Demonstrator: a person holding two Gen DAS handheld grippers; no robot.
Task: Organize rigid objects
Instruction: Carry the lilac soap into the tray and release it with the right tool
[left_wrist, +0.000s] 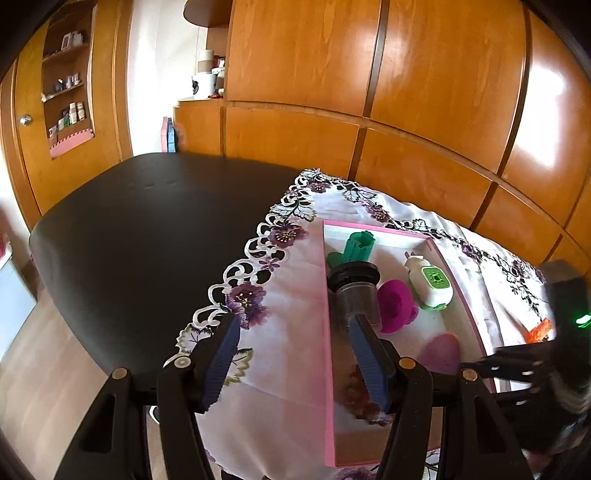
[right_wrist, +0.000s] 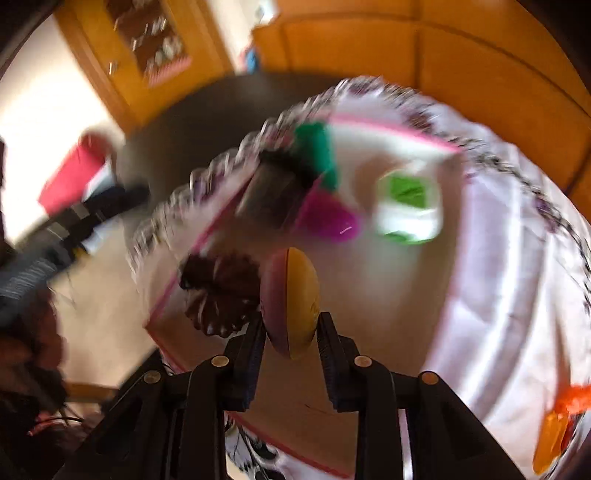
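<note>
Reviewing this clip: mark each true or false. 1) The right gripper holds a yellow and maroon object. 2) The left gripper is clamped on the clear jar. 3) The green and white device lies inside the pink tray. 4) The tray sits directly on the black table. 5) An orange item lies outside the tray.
1) True: the right gripper is shut on the yellow and maroon object.
2) False: the left gripper is open; the jar lies in the tray, ungripped.
3) True: the device is inside the tray.
4) False: it rests on the floral cloth over the table.
5) True: the orange item is on the cloth.
</note>
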